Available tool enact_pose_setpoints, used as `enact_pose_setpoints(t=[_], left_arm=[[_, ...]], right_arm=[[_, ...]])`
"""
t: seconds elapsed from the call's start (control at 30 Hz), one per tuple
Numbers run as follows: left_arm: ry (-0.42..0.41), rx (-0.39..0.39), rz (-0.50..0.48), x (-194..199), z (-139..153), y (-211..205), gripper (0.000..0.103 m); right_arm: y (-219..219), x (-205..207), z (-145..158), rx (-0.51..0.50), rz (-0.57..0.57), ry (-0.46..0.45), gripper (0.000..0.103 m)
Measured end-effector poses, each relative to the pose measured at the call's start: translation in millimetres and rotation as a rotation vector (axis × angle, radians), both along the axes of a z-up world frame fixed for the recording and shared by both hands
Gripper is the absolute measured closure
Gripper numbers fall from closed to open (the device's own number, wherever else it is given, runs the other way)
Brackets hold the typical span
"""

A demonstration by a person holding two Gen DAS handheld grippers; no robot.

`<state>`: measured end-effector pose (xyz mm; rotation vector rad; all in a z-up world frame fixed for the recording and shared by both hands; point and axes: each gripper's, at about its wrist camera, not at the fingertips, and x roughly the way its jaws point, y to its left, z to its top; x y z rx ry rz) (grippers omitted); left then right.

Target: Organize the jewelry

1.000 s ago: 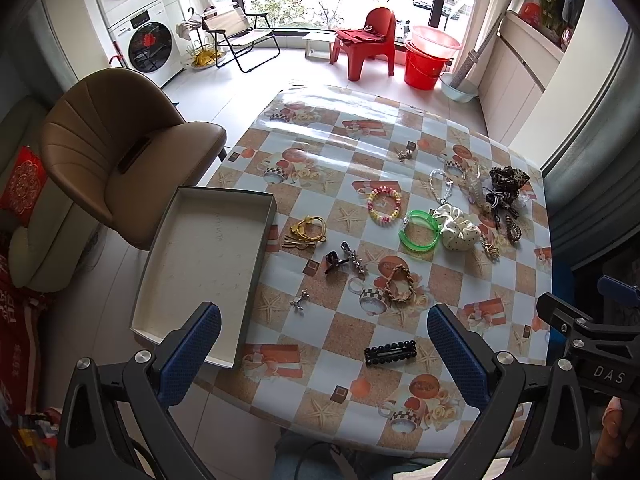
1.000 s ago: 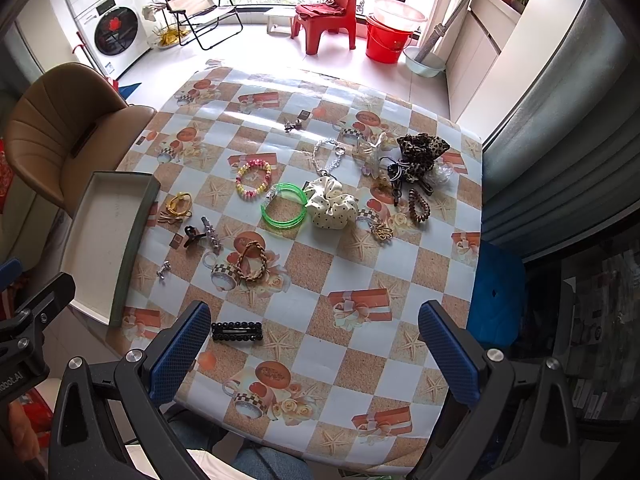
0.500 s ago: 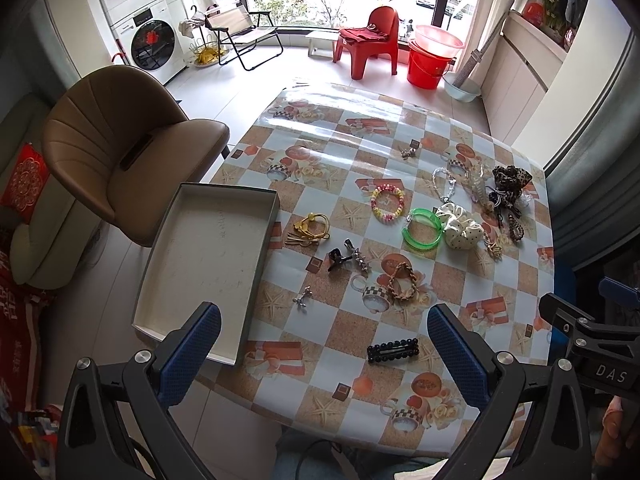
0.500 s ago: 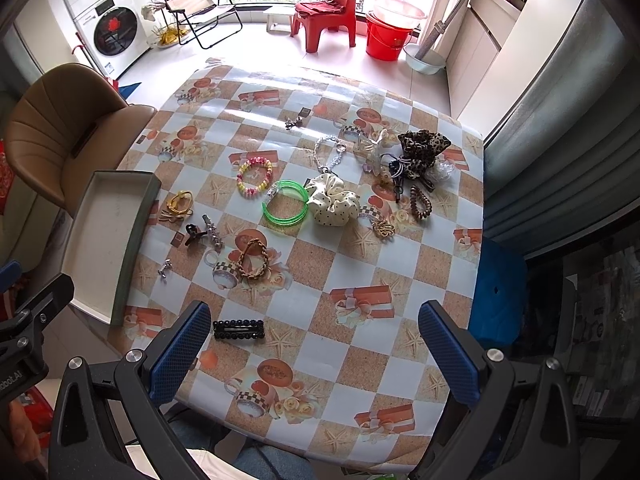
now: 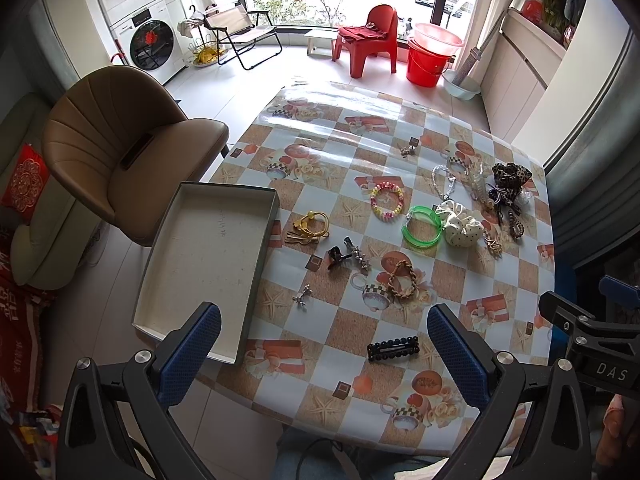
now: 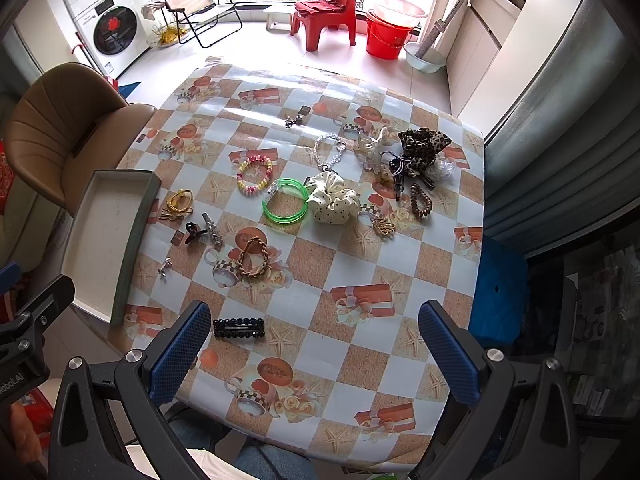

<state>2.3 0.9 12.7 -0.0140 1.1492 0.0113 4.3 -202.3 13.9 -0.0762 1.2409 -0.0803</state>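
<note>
Jewelry lies scattered on a checked tablecloth: a black hair clip (image 5: 393,348) (image 6: 238,327), a braided brown bracelet (image 5: 401,280) (image 6: 252,259), a green bangle (image 5: 421,226) (image 6: 285,205), a beaded bracelet (image 5: 386,201) (image 6: 255,174), gold hair ties (image 5: 310,227) (image 6: 177,204), a cream scrunchie (image 5: 459,227) (image 6: 333,198) and a leopard scrunchie (image 5: 510,180) (image 6: 423,145). An empty white box tray (image 5: 208,264) (image 6: 105,240) sits at the table's left edge. My left gripper (image 5: 324,356) and right gripper (image 6: 314,354) are open, empty, high above the near edge.
A brown chair (image 5: 120,148) stands left of the table beside the tray. A blue stool (image 6: 498,292) stands at the table's right side. A small black claw clip (image 5: 338,257) and silver charms (image 5: 302,298) lie near the tray.
Both grippers have drifted slightly forward and lower over the table. Nothing on the table has moved.
</note>
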Motion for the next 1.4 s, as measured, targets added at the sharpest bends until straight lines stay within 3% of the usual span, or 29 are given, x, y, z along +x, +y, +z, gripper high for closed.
enact_pose_setpoints(t=[1.4], left_arm=[[0.010, -0.001, 0.001, 1.1, 0.4, -2.2, 0.000]], right_arm=[[-0.6, 0.9, -3.9, 0.002, -0.001, 0.007, 0.000]])
